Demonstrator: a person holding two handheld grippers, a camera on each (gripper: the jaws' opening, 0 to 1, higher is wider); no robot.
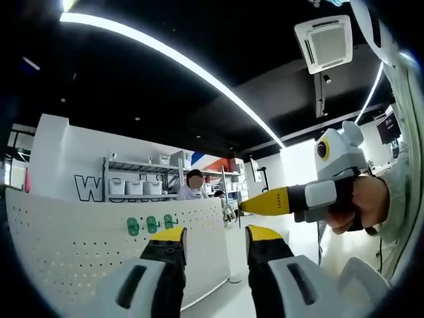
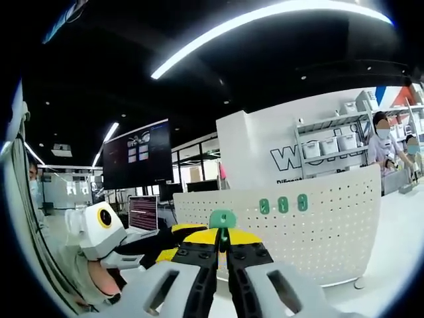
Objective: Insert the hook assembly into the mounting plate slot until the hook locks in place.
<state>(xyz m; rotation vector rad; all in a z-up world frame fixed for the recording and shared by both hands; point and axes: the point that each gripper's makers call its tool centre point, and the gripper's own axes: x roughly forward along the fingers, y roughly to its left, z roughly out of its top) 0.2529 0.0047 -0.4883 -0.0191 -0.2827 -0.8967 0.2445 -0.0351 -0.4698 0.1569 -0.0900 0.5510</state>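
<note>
Hook in the right tool, pegboard dead ahead

My right tool point(image 2: 222, 252) has its jaws pressed together on a small green hook assembly point(image 2: 222, 219), which stands straight up off the tips. Beyond it and slightly right curves the mounting plate point(image 2: 331, 232), a white, matte, perforated panel, with three green hooks point(image 2: 283, 205) already seated in a row. So the hook lies well short of the plate, and the move I judge due is forward along the tool's axis. My left tool point(image 1: 215, 238) is spread and holds nothing; its yellow-tipped jaws face the same panel point(image 1: 73, 238). The right tool point(image 1: 265, 201) enters there from the right.
</note>
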